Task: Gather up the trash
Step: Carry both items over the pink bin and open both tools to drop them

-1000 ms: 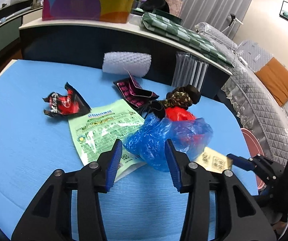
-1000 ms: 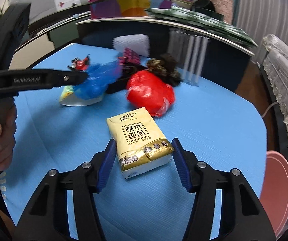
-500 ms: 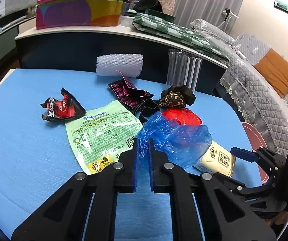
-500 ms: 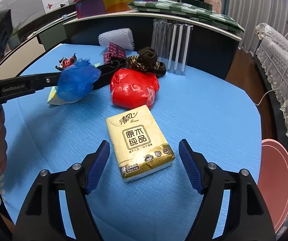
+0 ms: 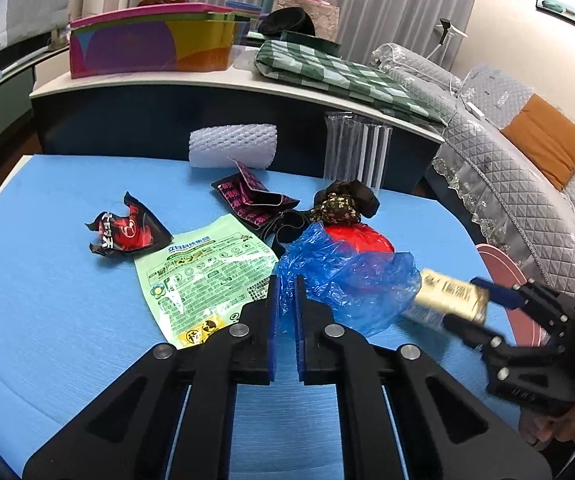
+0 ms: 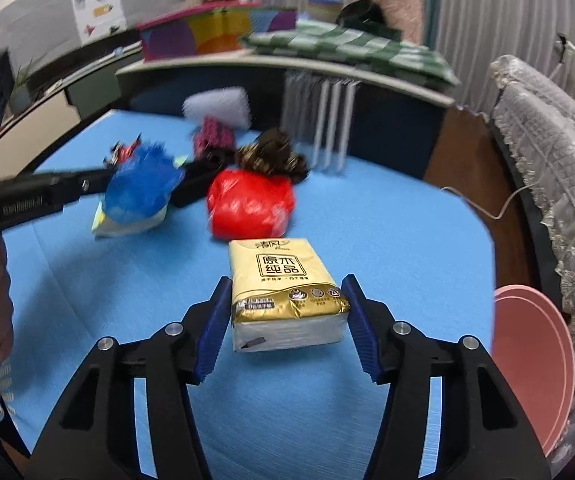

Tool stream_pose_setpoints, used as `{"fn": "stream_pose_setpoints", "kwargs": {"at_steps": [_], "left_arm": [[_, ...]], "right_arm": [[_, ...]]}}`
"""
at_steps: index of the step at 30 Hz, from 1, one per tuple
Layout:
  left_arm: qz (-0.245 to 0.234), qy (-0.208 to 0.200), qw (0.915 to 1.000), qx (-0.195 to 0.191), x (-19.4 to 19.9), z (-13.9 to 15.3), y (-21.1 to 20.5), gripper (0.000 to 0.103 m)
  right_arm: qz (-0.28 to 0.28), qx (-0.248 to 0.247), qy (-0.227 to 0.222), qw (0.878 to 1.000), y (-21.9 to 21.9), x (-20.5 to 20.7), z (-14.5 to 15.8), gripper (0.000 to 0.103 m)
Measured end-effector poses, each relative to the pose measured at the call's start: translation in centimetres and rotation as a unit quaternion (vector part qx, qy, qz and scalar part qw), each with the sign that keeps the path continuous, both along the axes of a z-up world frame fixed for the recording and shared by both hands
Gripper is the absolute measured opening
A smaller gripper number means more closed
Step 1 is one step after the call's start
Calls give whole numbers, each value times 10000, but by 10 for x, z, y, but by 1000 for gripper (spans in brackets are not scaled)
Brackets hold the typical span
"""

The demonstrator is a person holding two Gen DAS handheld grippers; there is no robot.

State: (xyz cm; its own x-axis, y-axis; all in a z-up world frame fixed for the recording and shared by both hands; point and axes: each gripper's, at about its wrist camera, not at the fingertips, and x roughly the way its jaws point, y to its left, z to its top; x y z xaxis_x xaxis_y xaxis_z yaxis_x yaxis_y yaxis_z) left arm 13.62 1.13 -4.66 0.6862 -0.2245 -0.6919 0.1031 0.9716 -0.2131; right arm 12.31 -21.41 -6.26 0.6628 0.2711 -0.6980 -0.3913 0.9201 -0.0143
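Left gripper [image 5: 286, 304] is reaching low and level over the blue desk [image 5: 47, 300], pointing toward the far shelf. Its blue pads are nearly pressed together, pinching the near edge of a crumpled blue plastic bag [image 5: 347, 276]. The bag is bunching forward and to the right of the fingertips, partly covering a red bag [image 5: 361, 236] behind it. In the right wrist view the blue bag [image 6: 143, 188] is showing at the tip of the left gripper's black arm, over the green packet.

On the desk left of the bag, a red-and-black wrapper [image 5: 125, 232] is lying crumpled. A green printed packet [image 5: 203, 276] is lying flat, long axis running from near-left to far-right, its near end beside the left pad. Behind it a dark pink-patterned wrapper [image 5: 253, 200] is lying open, and a white foam roll [image 5: 233, 146] is lying sideways at the far edge. A dark flowered bundle [image 5: 345, 202] is sitting just behind the red bag.

Right gripper [image 6: 285, 328] is coming in from the right, angled slightly downward. Its fingers are spread about the width of a yellow tissue pack [image 6: 283, 286], both pads lying against the pack's sides; whether it is lifted off the desk cannot be told. The pack's long axis is running along the fingers, printed face up. A pink basin [image 6: 535, 364] is sitting below the desk's right edge.
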Motion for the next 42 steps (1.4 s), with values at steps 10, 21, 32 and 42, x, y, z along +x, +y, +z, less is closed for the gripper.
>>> {"fn": "stream_pose_setpoints", "kwargs": {"at_steps": [10, 21, 32, 42], "left_arm": [[-108, -283, 9995, 96, -15, 16, -16, 6], [-322, -582, 9976, 178, -40, 29, -42, 6], [-520, -717, 9960, 72, -56, 41, -68, 6], [-897, -770, 9930, 69, -60, 47, -112, 6]], "right_arm": [[-532, 268, -473, 9971, -33, -18, 33, 55], [-920, 422, -791, 9917, -71, -52, 59, 55], [-1322, 554, -1020, 9844, -105, -76, 79, 55], [-1961, 660, -1330, 9693, -157, -91, 104, 55]]}}
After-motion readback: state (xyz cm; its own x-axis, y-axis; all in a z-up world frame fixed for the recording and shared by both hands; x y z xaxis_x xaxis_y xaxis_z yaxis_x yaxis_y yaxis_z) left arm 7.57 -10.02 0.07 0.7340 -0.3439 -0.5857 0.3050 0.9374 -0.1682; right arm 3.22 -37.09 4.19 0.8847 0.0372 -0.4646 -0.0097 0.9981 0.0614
